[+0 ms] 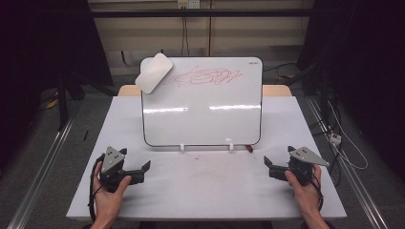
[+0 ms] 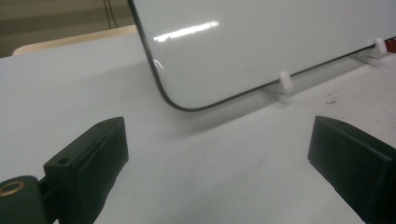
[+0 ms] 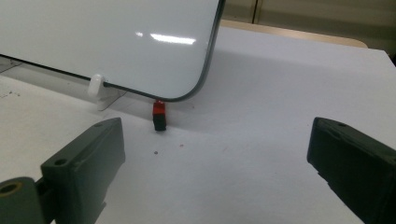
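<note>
Resting on the matte table, both grippers' jaws gape empty before the glossy round-cornered whiteboard.

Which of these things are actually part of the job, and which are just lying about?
In use:
whiteboard
red scribble
eraser
red marker
left tool
right tool

Lying about:
cables
wall socket

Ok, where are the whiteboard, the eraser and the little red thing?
whiteboard (image 1: pixel 203 114): high view, blank middle of its face.
eraser (image 1: pixel 154 72): high view, middle of its white back, at the board's top left corner.
little red thing (image 3: pixel 159 109): right gripper view, its red top.
</note>
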Motion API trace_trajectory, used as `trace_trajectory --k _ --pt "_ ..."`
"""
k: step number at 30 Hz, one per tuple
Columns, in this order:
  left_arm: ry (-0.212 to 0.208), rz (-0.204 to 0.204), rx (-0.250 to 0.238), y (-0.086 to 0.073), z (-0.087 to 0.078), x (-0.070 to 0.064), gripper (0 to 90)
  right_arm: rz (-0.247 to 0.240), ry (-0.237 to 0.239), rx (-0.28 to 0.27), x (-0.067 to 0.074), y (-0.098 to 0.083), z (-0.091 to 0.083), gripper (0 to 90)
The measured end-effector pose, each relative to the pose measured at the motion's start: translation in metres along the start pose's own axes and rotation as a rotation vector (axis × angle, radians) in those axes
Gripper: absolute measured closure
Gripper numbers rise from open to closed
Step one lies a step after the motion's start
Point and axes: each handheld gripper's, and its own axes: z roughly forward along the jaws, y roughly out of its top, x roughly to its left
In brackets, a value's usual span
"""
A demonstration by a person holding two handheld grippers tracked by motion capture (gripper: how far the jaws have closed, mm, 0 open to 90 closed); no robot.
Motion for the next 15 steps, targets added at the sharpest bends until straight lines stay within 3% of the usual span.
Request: trace_trajectory --k 2,15 --pt "0.001 0.015 -0.001 0.0017 -0.0005 -0.002 5.2 0.011 0.008 -0.002 -0.0011 -0.0002 -0.0005 4.0" --pt "-0.013 0.015 0.013 0.0037 0.001 -0.0007 6.6 0.008 0.03 -0.006 0.0014 0.0 0.0003 3.6"
